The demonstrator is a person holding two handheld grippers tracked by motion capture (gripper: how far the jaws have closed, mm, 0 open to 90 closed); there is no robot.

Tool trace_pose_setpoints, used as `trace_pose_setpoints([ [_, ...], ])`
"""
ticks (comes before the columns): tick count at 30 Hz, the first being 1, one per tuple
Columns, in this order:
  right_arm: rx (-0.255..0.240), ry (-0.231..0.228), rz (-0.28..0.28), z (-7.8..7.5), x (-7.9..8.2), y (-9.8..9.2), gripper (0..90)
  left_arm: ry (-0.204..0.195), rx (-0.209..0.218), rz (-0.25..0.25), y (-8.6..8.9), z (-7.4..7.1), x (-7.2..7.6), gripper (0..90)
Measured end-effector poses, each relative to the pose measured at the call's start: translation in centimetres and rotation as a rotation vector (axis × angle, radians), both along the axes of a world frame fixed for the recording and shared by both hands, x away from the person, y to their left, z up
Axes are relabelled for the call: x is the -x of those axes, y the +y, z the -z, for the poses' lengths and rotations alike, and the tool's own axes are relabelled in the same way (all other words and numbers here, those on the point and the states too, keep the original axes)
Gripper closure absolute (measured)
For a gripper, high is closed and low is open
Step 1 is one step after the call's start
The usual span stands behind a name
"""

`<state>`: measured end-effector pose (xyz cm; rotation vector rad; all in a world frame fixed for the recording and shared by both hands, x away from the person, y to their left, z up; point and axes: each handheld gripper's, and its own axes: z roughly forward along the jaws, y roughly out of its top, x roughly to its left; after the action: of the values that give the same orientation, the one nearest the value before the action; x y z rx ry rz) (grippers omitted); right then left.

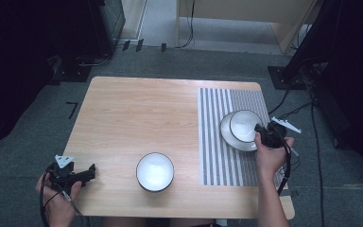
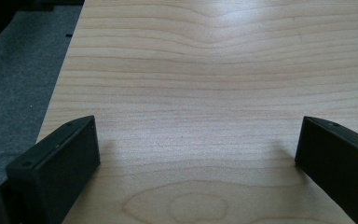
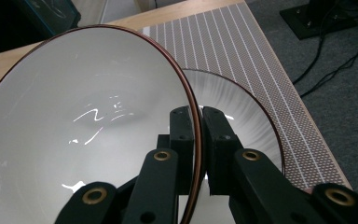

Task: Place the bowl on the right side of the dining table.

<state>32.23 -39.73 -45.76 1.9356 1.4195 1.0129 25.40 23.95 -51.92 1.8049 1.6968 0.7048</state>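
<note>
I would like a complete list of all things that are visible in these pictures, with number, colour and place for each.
held bowl: one, white with dark rim, on the plate, its rim pinched by the right tool
plate: one, white with dark rim, on the striped mat
free bowl: one, white with dark rim, on bare wood at the near middle of the table
striped mat: one, grey and white, right part of the table
table: one, light wood, centre
cables: several, black, on the grey floor at right
left tool: one, black, jaws wide apart, near left corner
right tool: one, black, shut on the bowl's rim
hands: two, at the bottom edge
</note>
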Motion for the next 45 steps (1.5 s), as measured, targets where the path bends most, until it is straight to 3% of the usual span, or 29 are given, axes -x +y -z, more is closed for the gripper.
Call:
trace_pose_setpoints([
  [27,0.019,0.084,0.019,1.9,-0.8,-0.6,84.4,0.0,0.0,0.0,0.0,0.0,0.0,0.0],
  [45,-0.027,0.107,0.027,2.5,-1.0,-1.0,83.8,0.0,0.0,0.0,0.0,0.0,0.0,0.0],
])
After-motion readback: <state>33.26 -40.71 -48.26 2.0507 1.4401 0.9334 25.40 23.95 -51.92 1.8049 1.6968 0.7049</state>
